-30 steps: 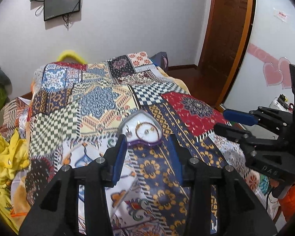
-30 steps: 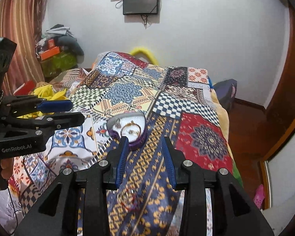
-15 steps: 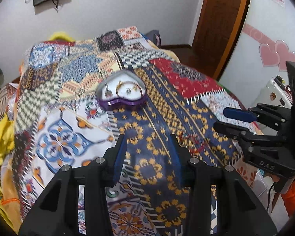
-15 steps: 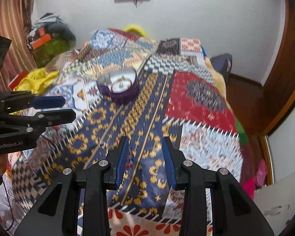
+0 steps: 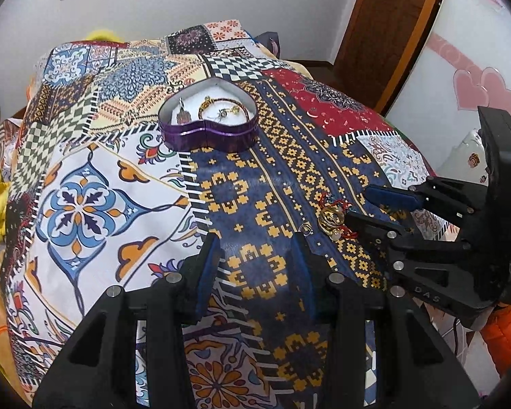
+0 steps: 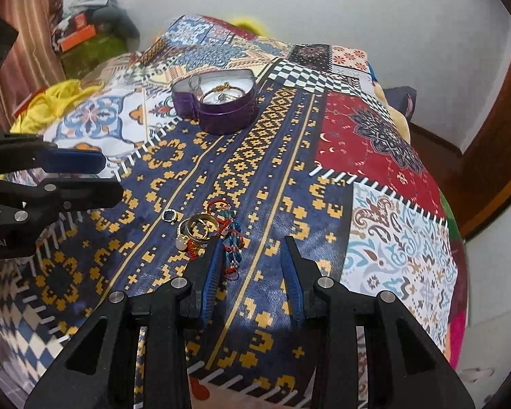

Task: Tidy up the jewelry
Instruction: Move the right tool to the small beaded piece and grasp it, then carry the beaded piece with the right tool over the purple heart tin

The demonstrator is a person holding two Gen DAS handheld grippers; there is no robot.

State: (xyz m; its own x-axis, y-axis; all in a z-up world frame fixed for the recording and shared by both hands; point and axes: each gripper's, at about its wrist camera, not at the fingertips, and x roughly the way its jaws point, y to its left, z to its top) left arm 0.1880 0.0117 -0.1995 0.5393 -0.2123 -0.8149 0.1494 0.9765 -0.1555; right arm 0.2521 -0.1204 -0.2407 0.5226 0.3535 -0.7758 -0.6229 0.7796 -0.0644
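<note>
A purple heart-shaped box (image 5: pixel 207 133) (image 6: pixel 221 116) stands open on the patterned bedspread, with a gold bangle and small pieces on its white lining. Nearer, a loose pile lies on the blue-and-yellow band: gold rings (image 6: pixel 196 228) (image 5: pixel 330 220), a red cord bracelet with blue beads (image 6: pixel 231 235) and a small silver ring (image 6: pixel 169 215) (image 5: pixel 305 228). My right gripper (image 6: pixel 252 259) hangs open just behind the pile, its left finger beside the red cord. My left gripper (image 5: pixel 255 255) is open over bare cloth, left of the pile. Neither holds anything.
The bedspread (image 5: pixel 85 204) covers the whole bed. Yellow cloth (image 6: pixel 51 102) lies at its left edge, with clutter by a curtain behind. A wooden door (image 5: pixel 391 34) and a wall with pink hearts (image 5: pixel 480 92) stand on the right. The bed's near edge drops away below the grippers.
Both grippers have come down toward the bed and tipped downward. The box now sits farther up in both views, and the loose pile has come close to the right gripper's fingers.
</note>
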